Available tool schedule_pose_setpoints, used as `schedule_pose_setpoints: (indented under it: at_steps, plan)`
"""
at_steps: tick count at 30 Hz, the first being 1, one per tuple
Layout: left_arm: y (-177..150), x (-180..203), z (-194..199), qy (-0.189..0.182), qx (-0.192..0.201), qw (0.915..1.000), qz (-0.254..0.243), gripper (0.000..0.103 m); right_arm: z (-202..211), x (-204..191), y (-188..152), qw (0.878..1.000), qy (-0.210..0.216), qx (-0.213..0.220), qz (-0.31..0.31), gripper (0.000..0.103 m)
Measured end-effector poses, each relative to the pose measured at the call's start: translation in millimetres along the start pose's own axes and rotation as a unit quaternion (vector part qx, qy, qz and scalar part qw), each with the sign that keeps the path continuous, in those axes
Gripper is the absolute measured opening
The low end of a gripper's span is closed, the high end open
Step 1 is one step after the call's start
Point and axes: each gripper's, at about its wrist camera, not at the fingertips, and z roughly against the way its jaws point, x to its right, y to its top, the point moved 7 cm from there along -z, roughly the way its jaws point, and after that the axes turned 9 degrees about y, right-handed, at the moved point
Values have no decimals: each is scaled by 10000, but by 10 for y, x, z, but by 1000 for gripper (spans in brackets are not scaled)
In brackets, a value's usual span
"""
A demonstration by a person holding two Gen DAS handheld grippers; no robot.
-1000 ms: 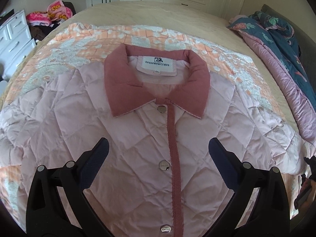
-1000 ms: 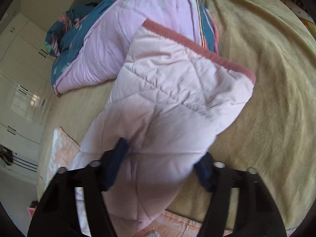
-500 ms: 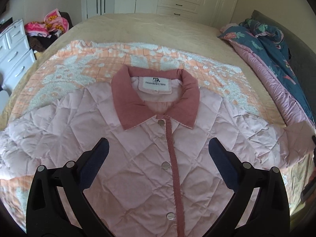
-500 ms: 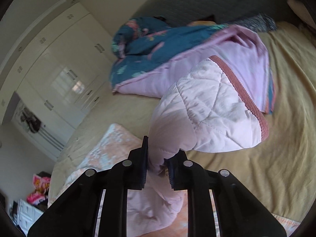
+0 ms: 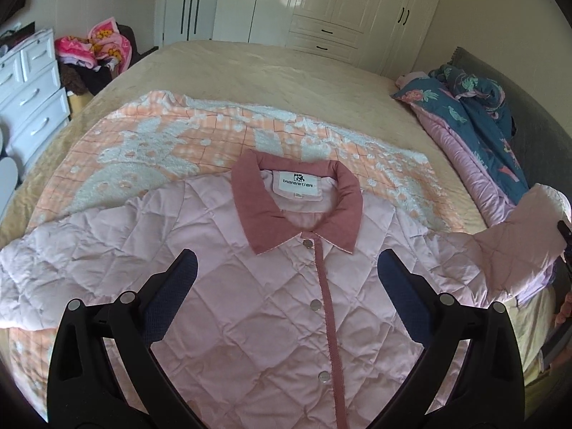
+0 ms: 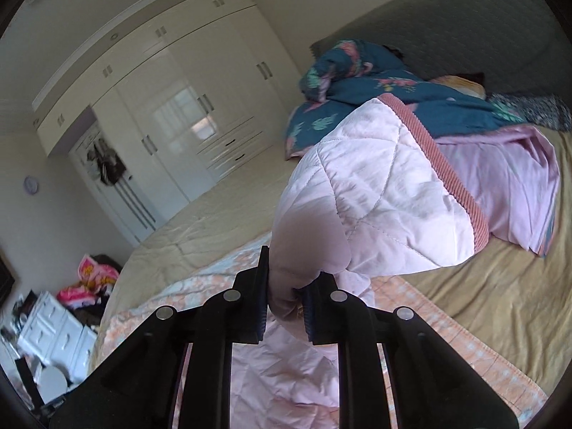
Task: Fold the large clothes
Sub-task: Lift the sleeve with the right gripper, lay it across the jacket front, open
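Right gripper (image 6: 284, 295) is clamping the pink quilted jacket's (image 5: 271, 307) sleeve (image 6: 368, 200), apparently near its cuff.
Left gripper (image 5: 286, 279) is hovering wide open, empty, above the jacket's front.

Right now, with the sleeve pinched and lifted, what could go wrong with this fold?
1. The right gripper pinches only a small bunch of the puffy sleeve; it could slip out.
2. The sleeve hangs beside the rumpled quilt and might drag it.
3. The left gripper hangs open above the jacket, so pulling may shift the body.
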Motion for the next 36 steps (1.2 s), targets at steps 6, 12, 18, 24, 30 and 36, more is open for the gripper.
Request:
schedule_pose_setpoints:
  at_steps: [6, 12, 18, 24, 30, 36]
  plan:
    - [-11, -279, 79, -11, -9, 9998, 220, 95, -52, -682, -53, 9985, 337, -128, 409, 15]
    - [-51, -582, 116, 1, 33, 9989, 470, 95, -150, -1254, -213, 9950, 633, -246, 731, 15]
    - [-146, -901, 92, -47, 21, 9970, 769, 95, -324, -1688, -505, 9897, 961, -496, 935, 15]
    - [-302, -1175, -35, -94, -75, 9935, 1134, 95, -517, -2139, -909, 9823, 1232, -777, 1177, 15]
    - [-463, -1304, -170, -317, -189, 9885, 1464, 95, -737, -2486, -1431, 9735, 1353, -1103, 1480, 15]
    - [-538, -1386, -242, -451, -125, 9859, 1610, 95, -925, -2638, -1908, 9630, 1468, -1371, 1795, 15]
